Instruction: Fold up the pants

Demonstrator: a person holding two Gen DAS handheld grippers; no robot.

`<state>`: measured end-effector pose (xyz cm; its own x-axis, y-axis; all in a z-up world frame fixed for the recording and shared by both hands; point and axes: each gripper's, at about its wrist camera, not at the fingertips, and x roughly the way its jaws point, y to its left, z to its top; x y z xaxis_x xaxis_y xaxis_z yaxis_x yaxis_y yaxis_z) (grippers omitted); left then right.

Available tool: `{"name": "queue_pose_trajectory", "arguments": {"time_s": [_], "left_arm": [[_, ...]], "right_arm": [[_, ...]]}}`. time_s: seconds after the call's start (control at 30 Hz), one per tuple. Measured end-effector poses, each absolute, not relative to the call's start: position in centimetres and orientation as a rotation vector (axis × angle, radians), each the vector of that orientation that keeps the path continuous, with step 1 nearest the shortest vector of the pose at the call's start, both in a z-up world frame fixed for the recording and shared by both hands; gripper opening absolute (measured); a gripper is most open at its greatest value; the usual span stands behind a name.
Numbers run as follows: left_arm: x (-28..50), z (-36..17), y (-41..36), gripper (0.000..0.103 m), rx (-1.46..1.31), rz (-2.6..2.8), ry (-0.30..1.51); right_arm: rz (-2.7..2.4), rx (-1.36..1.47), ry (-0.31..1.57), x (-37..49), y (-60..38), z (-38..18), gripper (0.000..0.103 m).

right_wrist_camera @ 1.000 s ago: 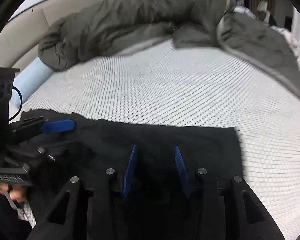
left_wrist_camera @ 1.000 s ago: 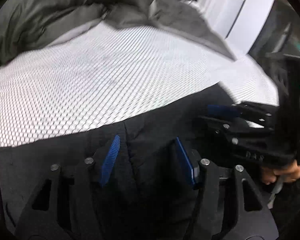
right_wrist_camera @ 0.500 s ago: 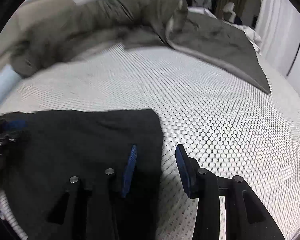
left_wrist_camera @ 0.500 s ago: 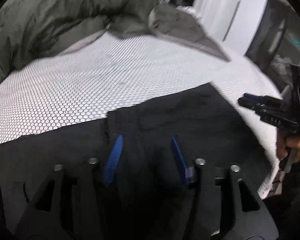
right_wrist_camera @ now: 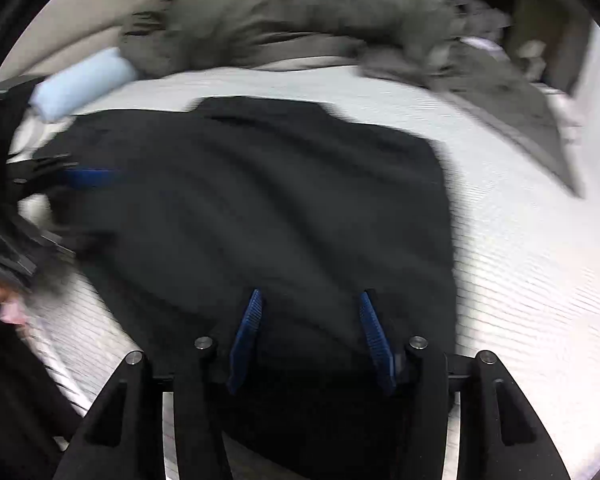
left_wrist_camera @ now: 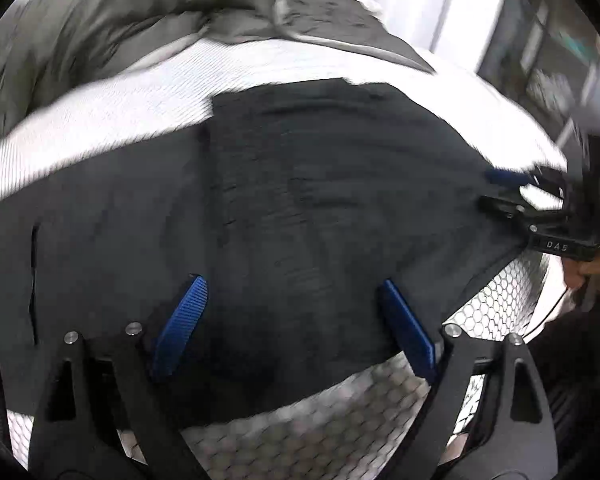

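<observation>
The black pants (left_wrist_camera: 320, 200) lie folded flat on the white honeycomb mattress (left_wrist_camera: 340, 412). My left gripper (left_wrist_camera: 292, 282) hovers over their near edge. Its jaws are wide and still opening, and the blue pads press on nothing. In the right wrist view the pants (right_wrist_camera: 260, 200) fill the middle. My right gripper (right_wrist_camera: 310, 294) is above their near part with its jaws opening, and the cloth lies below the pads, not pinched. Each gripper shows in the other's view: the right gripper (left_wrist_camera: 512, 192) at the pants' right edge, the left gripper (right_wrist_camera: 72, 176) at their left edge.
A crumpled grey-green duvet (right_wrist_camera: 300, 20) lies across the back of the bed, with a light blue rolled pillow (right_wrist_camera: 80, 84) at the back left. Bare mattress (right_wrist_camera: 520, 260) stretches right of the pants. A hand (left_wrist_camera: 584, 272) holds the right gripper beyond the bed's right edge.
The left gripper's jaws have spread much wider and it has drawn back to the pants' near edge. The right gripper went to the pants' right edge, then came back over them, its jaws wider.
</observation>
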<state>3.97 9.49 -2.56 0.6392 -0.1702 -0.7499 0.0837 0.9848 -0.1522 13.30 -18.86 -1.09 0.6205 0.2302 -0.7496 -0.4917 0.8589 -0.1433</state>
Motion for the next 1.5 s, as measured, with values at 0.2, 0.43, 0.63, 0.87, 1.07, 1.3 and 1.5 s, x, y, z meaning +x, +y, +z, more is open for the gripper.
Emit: {"name": "queue_pose_trajectory", "arguments": {"time_s": [0.2,0.43,0.63,0.87,1.07,1.3,1.5], "left_arm": [[2.9,-1.7,11.2,0.087,-0.169,-0.084,0.813],[-4.7,2.0,20.0,0.093,-0.456,0.104,0.648],[-9.6,-1.6,29.9,0.094,-0.873,0.266,0.631],[-8.5,-3.1,35.0,0.075,-1.007,0.284,0.51],[-4.7,-1.9,35.0,0.0,-0.834,0.413,0.554],[-1.9,10.6,24.0,0.0,-0.509,0.231,0.433],[3.5,14.8,9.0,0.002,-0.388,-0.134,0.468]], "right_arm": [[0.402,-0.178,0.776,12.8,-23.5,-0.3,0.066],[0.55,0.014,0.677,12.0,-23.9,2.9,0.097],[0.541,0.002,0.723,12.7,-21.9,2.3,0.097],[0.562,0.004,0.703,12.7,-22.3,2.0,0.097],[0.566,0.006,0.704,13.2,-22.5,1.9,0.097],[0.55,0.039,0.69,13.5,-23.3,2.2,0.097],[0.515,0.087,0.662,13.6,-25.1,2.7,0.097]]}}
